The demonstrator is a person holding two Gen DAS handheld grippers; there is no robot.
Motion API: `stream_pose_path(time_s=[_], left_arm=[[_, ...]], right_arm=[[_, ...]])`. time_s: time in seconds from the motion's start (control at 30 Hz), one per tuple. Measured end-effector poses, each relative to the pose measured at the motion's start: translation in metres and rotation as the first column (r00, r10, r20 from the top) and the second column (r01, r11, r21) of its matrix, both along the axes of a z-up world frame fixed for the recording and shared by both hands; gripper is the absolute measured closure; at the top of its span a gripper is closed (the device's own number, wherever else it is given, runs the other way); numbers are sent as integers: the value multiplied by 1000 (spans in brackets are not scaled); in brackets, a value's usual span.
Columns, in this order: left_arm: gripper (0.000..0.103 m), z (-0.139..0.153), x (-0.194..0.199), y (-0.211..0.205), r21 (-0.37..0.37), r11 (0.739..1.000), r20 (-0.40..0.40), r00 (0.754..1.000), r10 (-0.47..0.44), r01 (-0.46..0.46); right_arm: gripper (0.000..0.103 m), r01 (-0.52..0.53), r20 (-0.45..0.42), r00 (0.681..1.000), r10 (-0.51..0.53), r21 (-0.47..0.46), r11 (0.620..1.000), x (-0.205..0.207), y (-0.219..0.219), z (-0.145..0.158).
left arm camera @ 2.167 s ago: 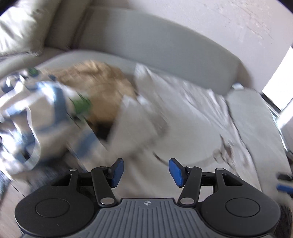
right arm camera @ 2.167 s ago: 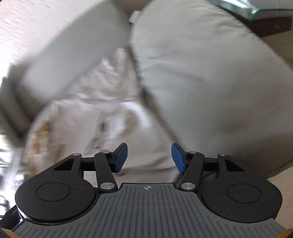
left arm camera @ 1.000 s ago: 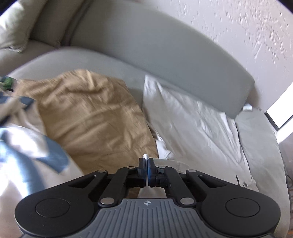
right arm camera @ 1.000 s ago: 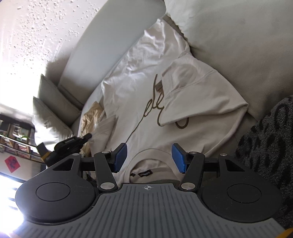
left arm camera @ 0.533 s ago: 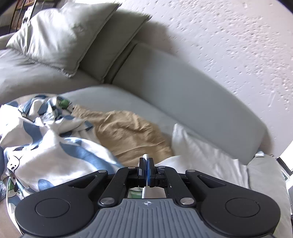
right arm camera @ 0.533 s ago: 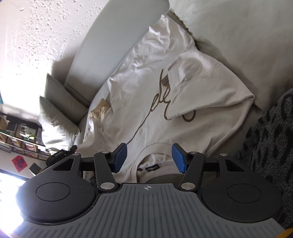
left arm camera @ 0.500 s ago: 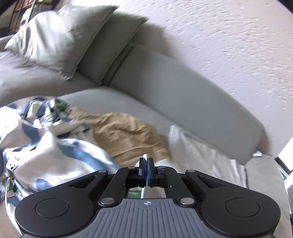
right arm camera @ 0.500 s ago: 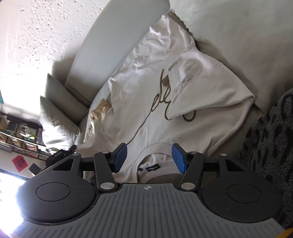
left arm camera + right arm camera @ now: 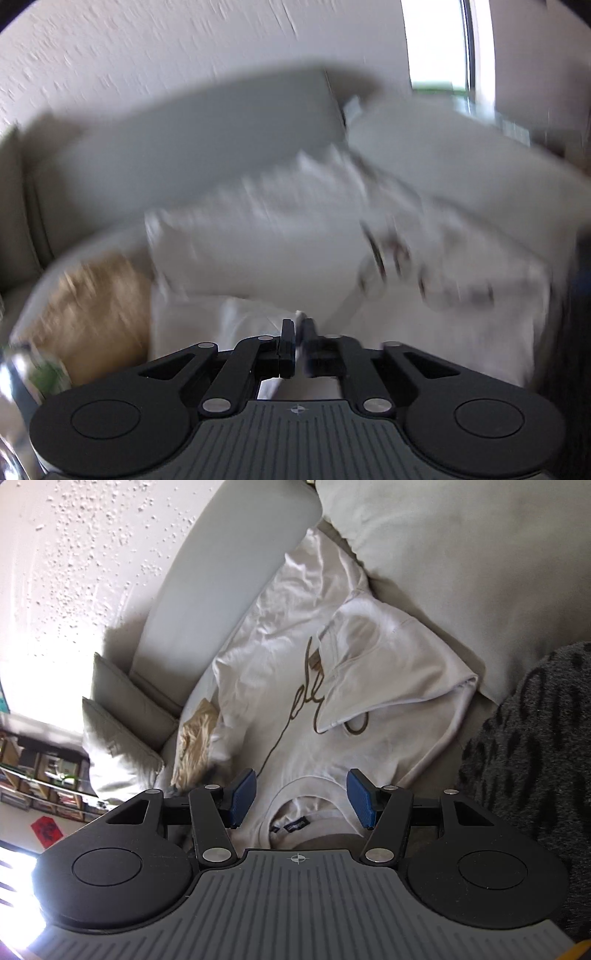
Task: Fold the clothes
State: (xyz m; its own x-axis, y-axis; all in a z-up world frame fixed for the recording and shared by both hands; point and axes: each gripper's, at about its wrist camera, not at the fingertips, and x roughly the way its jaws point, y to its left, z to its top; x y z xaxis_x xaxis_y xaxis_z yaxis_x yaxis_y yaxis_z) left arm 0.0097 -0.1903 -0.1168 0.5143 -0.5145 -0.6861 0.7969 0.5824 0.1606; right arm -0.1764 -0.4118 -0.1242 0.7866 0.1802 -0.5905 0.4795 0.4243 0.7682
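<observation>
A white T-shirt [image 9: 295, 686] with a thin brown script print lies spread on the grey sofa; its right sleeve [image 9: 391, 664] is folded over the chest. My right gripper [image 9: 301, 799] is open and empty, just above the shirt's collar [image 9: 306, 808]. In the blurred left wrist view the same shirt [image 9: 295, 251] lies ahead. My left gripper [image 9: 296, 345] is shut on a fold of the white shirt's fabric [image 9: 255, 317], near its left side.
A tan garment [image 9: 96, 310] lies crumpled left of the shirt; it also shows in the right wrist view [image 9: 195, 738]. The grey sofa backrest [image 9: 229, 568] runs behind. A large cushion [image 9: 461, 554] borders the right side. A dark spotted blanket [image 9: 535, 757] lies at the near right.
My left gripper, still shut on the white fabric, has swung quickly right; the blue-patterned cloth has left its view. My right gripper has stayed open over the collar.
</observation>
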Motion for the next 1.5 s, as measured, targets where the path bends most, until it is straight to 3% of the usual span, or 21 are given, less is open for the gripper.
stream_pose_path(time_s=[0.07, 0.1, 0.13, 0.17, 0.2, 0.27, 0.4, 0.5, 0.57, 0.67, 0.7, 0.73, 0.83, 0.87, 0.97, 1.07, 1.1, 1.13, 1.2, 1.37, 1.5], left_arm=[[75, 2, -8, 9, -7, 1000, -23, 1000, 17, -17], [62, 9, -12, 16, -36, 999, -28, 999, 34, -35], [55, 15, -10, 26, -70, 995, -40, 997, 71, -74], [55, 22, -5, 37, -106, 987, -59, 991, 118, -124], [54, 27, 5, 49, -139, 972, -91, 980, 179, -191], [54, 35, 30, 71, -183, 919, -183, 931, 316, -348], [59, 17, 85, 93, -126, 876, -329, 853, 405, -465], [65, -3, 109, 95, -80, 883, -477, 795, 374, -463], [71, -13, 112, 91, -53, 896, -520, 778, 352, -441], [76, -17, 111, 91, -54, 907, -540, 776, 325, -417], [103, -18, 111, 93, -57, 910, -556, 770, 313, -412], [102, -19, 112, 95, -59, 912, -571, 763, 303, -406], [102, -9, 101, 98, -34, 915, -491, 805, 334, -401], [102, -6, 99, 100, -29, 911, -475, 808, 349, -411], [102, -8, 104, 106, 25, 892, -445, 794, 413, -451], [96, -10, 108, 106, 26, 885, -453, 784, 425, -465], [91, -8, 107, 105, 24, 886, -453, 785, 423, -463], [74, -4, 104, 103, 21, 888, -450, 789, 418, -459], [55, 9, 93, 101, 2, 896, -418, 814, 404, -444], [54, 60, 78, 103, -97, 910, -323, 878, 353, -402], [53, 100, 95, 93, -186, 899, -298, 894, 334, -397]], right_arm=[[41, -3, 0, 1000, 3, 0, 1000, -2, -1, -1], [41, -4, 0, 1000, 4, -1, 1000, -2, -2, -1], [41, -2, 0, 1000, 2, -1, 1000, -2, -3, -2], [41, 8, 0, 1000, -8, -1, 1000, -3, -6, -2], [41, 21, 1, 1000, -21, -1, 1000, -3, -10, -2], [41, 48, 1, 999, -48, -6, 999, -2, -18, -2], [41, 94, -8, 996, -94, -27, 995, -2, -34, 1], [41, 103, -6, 995, -103, -15, 995, -1, -37, 0], [41, 98, -7, 995, -98, -14, 995, 0, -36, -1], [41, 96, -15, 995, -96, -16, 995, 0, -35, -3], [41, 98, -18, 995, -98, -14, 995, -1, -35, -4], [41, 100, -22, 995, -101, -12, 995, 0, -34, -5], [41, 101, -35, 994, -102, -13, 995, 2, -32, -7], [41, 99, -37, 994, -100, -12, 995, 4, -31, -8], [41, 87, -41, 995, -87, -16, 996, 8, -30, -8], [41, 79, -47, 996, -79, -18, 997, 13, -30, -9], [41, 76, -49, 996, -77, -18, 997, 14, -29, -9], [40, 74, -50, 996, -75, -18, 997, 16, -29, -9], [40, 65, -44, 997, -66, -30, 997, 16, -28, -2], [40, 51, 2, 999, -52, -113, 992, 15, -31, 40], [33, 26, 51, 999, -13, -259, 966, 29, -37, 94]])
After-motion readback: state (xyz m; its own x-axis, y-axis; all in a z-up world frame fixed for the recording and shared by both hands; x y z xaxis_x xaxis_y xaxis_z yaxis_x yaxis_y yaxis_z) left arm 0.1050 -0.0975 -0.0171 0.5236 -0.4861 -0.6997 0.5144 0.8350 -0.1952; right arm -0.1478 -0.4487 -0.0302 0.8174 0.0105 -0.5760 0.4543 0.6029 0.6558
